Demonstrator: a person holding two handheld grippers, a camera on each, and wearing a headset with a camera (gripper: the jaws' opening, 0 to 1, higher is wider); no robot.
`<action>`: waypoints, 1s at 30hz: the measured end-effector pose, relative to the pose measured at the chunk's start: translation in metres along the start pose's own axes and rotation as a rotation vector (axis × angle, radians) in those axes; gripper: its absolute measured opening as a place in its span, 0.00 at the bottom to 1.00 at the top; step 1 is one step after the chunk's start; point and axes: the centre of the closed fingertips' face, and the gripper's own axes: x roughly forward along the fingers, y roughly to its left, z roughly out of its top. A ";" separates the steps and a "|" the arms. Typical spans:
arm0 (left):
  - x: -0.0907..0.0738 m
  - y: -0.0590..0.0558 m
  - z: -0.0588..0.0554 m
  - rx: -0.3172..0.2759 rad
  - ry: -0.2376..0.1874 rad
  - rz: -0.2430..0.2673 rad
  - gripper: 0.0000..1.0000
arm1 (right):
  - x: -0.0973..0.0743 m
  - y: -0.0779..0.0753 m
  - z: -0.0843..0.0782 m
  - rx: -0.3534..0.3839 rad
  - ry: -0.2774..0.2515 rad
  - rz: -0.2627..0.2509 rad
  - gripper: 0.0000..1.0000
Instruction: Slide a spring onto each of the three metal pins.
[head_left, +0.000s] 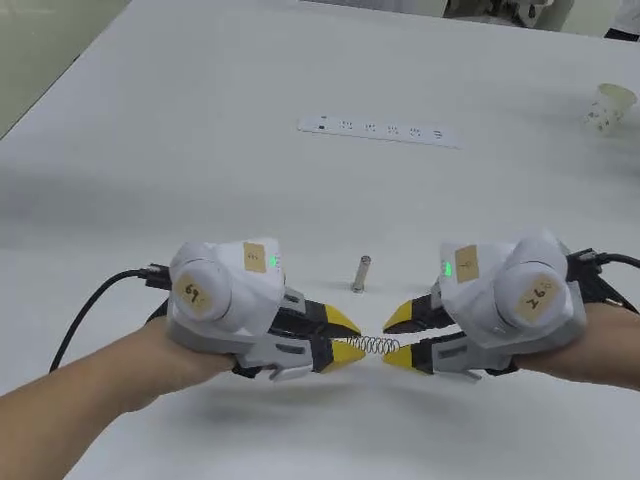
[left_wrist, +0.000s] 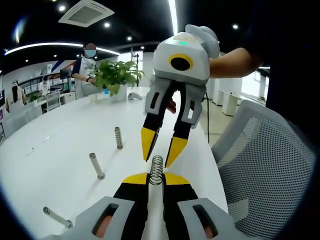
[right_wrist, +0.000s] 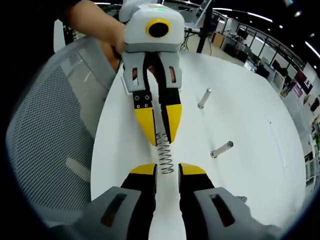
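A small metal spring (head_left: 375, 346) hangs level just above the white table (head_left: 200, 150). My left gripper (head_left: 352, 338) is shut on one end of it; in the left gripper view the spring (left_wrist: 157, 170) sticks up from between that gripper's (left_wrist: 156, 178) yellow tips. My right gripper (head_left: 392, 340) faces it, open, jaws on either side of the spring's free end (right_wrist: 165, 155). Beyond the tips stands one bare pin (head_left: 361, 273). The left gripper view shows a pin wearing a spring (left_wrist: 118, 137), a bare pin (left_wrist: 96, 166) and a third pin (left_wrist: 57, 217).
A white power strip (head_left: 380, 130) lies across the table's far middle, and a paper cup (head_left: 608, 108) stands at the far right. A black cable (head_left: 90, 315) trails left from my left gripper. A grey mesh chair (left_wrist: 265, 165) stands beside the table.
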 end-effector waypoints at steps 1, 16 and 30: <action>0.000 0.000 0.001 -0.003 -0.003 -0.002 0.02 | -0.001 -0.001 0.002 0.007 -0.019 -0.003 0.15; 0.000 -0.005 -0.004 -0.008 0.026 -0.028 0.02 | 0.002 0.008 0.002 -0.010 -0.032 0.027 0.08; 0.001 -0.005 -0.014 -0.010 0.057 -0.020 0.02 | -0.011 0.013 0.037 0.005 -0.146 0.064 0.07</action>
